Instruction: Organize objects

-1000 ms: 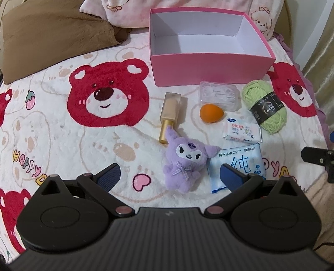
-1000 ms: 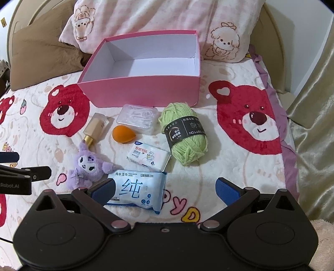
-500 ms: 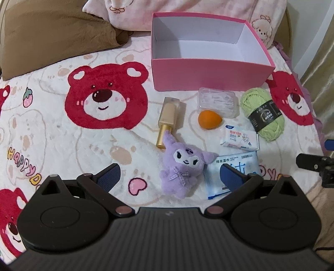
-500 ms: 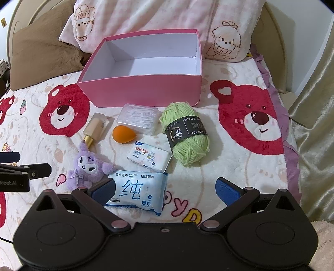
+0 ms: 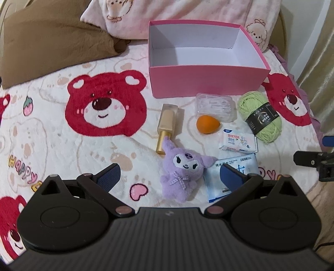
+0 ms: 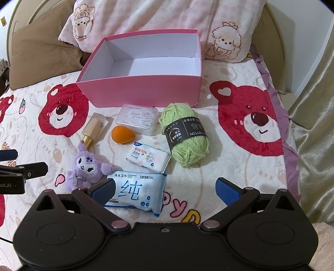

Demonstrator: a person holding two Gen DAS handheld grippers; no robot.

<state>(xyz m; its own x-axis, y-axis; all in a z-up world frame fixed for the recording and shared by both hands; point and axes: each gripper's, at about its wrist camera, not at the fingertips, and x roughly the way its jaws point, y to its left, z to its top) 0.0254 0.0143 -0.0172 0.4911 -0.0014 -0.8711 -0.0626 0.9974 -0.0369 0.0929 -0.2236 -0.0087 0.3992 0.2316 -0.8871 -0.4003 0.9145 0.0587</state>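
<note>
An open pink box point(image 5: 206, 82) point(image 6: 144, 92) stands empty on the bear blanket. In front of it lie a gold bottle point(image 5: 167, 127) point(image 6: 94, 129), a clear plastic case point(image 5: 215, 106) point(image 6: 137, 118), an orange sponge point(image 5: 207, 124) point(image 6: 122, 134), green yarn point(image 5: 261, 121) point(image 6: 185, 135), a small tissue pack point(image 5: 238, 141) point(image 6: 148, 158), a blue wipes pack point(image 5: 217, 185) point(image 6: 135, 191) and a purple plush point(image 5: 183, 171) point(image 6: 87, 166). My left gripper point(image 5: 170, 177) is open, with the plush between its fingers' line. My right gripper point(image 6: 165, 190) is open above the wipes pack.
A brown pillow point(image 5: 46, 45) and pink pillows point(image 6: 167, 18) lie behind the box. The bed edge and a curtain point(image 6: 313, 135) are at the right. The other gripper shows at the right edge of the left wrist view point(image 5: 313, 160) and at the left edge of the right wrist view point(image 6: 18, 173).
My left gripper has drawn back a little, so the box and objects sit lower in view. The right gripper has hardly moved. Both stay open.
</note>
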